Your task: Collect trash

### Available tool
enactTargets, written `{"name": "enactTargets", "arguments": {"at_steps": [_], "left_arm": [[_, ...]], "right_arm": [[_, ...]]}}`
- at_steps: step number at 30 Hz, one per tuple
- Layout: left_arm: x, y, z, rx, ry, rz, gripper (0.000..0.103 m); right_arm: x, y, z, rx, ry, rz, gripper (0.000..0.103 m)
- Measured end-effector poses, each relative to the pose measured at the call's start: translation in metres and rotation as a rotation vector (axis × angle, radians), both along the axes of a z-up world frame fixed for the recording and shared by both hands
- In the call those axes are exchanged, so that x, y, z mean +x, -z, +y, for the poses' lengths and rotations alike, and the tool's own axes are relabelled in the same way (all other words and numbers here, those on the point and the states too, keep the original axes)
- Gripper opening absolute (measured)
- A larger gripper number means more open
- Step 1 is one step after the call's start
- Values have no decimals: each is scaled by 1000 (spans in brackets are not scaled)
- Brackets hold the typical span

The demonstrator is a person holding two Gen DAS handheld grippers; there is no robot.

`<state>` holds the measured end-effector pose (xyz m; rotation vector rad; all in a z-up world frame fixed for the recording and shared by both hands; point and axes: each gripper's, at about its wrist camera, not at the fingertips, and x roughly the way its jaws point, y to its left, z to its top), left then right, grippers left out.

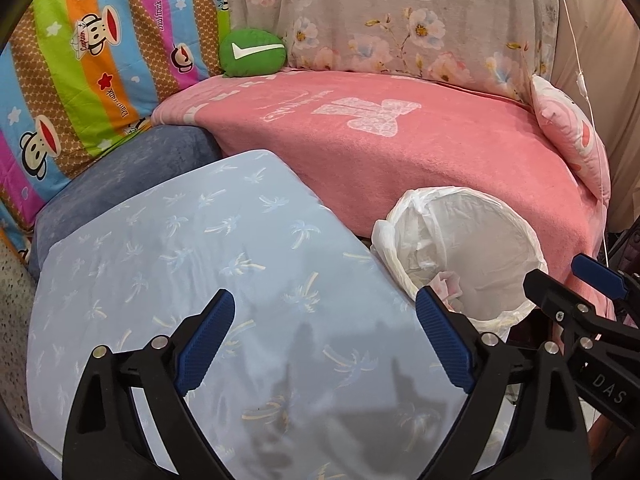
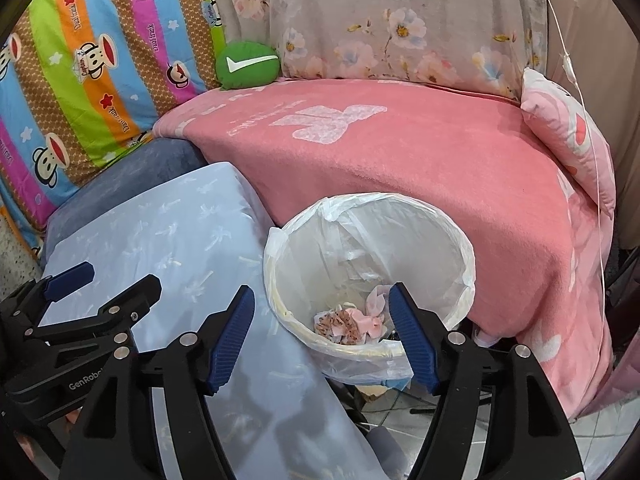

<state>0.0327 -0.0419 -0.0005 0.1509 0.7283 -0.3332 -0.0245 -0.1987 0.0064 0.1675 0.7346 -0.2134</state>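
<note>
The left gripper (image 1: 324,336) hangs over a pale blue palm-print cushion (image 1: 208,264) at the lower left of its frame, jaws spread wide with nothing between them. The right gripper (image 2: 322,334) is likewise parted and empty, its jaws straddling the near rim of the trash bin (image 2: 280,304) at lower centre of the right wrist view. The bin wears a white plastic liner (image 2: 400,240), and crumpled pink and brown-patterned trash (image 2: 352,324) lies at its bottom (only a pink scrap of it shows from the left wrist). Behind the bin a pink blanket (image 2: 400,160) covers a sofa seat, a green pouch (image 2: 247,65) with a white swoosh sits at upper left, and a pink pillow (image 2: 568,140) leans at the right edge.
</note>
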Motion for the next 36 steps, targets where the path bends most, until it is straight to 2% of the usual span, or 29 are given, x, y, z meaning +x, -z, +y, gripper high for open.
{"name": "enactTargets", "arguments": {"at_steps": [5, 10, 20, 22, 36], "left_arm": [[-1, 3, 0, 14, -14, -1, 93], [-1, 7, 3, 12, -30, 13, 93], [-3, 10, 0, 27, -29, 17, 96], [-2, 12, -1, 36, -33, 20, 96], [-1, 18, -7, 36, -43, 46, 96]], "right_arm": [[-2, 3, 1, -9, 5, 8, 74], [-3, 7, 2, -7, 1, 19, 84], [-5, 13, 0, -3, 10, 31, 88], [-6, 13, -2, -3, 12, 27, 97], [-7, 15, -9, -28, 41, 22, 97]]}}
